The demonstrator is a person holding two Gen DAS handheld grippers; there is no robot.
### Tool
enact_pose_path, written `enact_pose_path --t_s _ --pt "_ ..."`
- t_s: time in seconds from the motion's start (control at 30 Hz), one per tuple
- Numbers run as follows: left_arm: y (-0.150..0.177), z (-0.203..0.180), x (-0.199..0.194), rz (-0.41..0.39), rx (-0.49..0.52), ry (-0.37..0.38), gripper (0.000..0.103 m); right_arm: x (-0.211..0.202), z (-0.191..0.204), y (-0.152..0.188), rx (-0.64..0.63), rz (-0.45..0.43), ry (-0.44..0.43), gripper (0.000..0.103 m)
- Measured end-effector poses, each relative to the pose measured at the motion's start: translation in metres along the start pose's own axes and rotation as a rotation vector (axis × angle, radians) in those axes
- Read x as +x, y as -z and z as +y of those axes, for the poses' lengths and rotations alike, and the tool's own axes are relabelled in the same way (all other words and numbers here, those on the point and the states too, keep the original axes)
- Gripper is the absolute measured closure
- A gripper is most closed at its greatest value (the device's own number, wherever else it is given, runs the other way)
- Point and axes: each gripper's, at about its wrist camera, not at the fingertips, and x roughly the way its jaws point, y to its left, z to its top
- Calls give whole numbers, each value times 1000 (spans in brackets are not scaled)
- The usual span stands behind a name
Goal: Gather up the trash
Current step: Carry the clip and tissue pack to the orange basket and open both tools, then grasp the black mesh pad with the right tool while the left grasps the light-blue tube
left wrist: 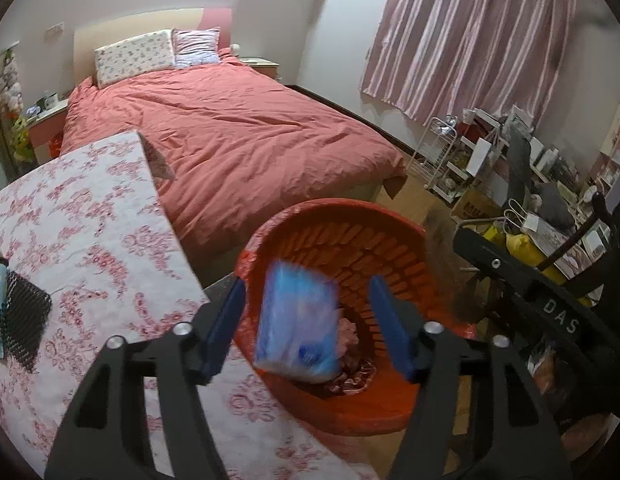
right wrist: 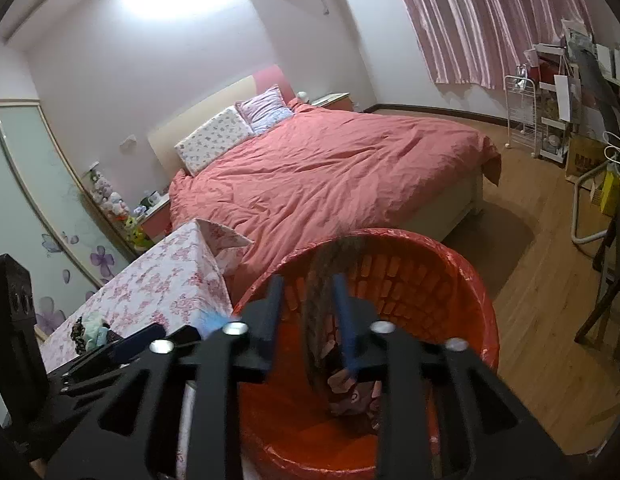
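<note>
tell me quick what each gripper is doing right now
Left gripper: open; a blurred blue packet sits between the jaws, untouched, over the red bin.
Right gripper: open; a blurred brownish strip hangs between the jaws, over the bin.

Two pillows; one bed; one red bin; one blue packet.

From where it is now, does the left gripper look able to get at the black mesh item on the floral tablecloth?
Probably yes. The left gripper is open over the red bin, and the black mesh item lies uncovered on the tablecloth to its left, nothing between.
</note>
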Motion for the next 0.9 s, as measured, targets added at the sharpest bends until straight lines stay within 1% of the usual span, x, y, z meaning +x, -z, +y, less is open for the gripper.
enact_pose_path --t_s 0.13,0.3,0.33,0.4,0.43,0.5,0.57,0.67,0.8,0.9 --pt "0 12 -4 4 -21 -14 38 0 0 -2 -6 3 8 64" --pt "7 33 -22 -10 -44 -68 38 -4 7 -2 -26 2 11 58" --pt "10 39 -27 -14 -47 -88 37 -4 10 -1 -31 3 9 57" --pt "14 51 -37 -24 -52 -138 32 -4 16 -1 -44 5 7 50" --pt "18 61 -44 -32 -57 -172 31 -5 21 0 -55 4 8 48" --pt "23 78 -54 -40 -74 -219 26 -5 33 3 -77 6 12 42" --pt "31 97 -65 -42 -99 -269 21 -3 45 8 -99 15 10 39" --pt "44 129 -80 -38 -138 -348 16 3 63 15 -131 43 -3 35" --pt "64 175 -100 -30 -186 -457 11 14 93 29 -190 92 -27 34" --pt "76 205 -113 -26 -228 -513 11 25 122 42 -249 133 -52 33"
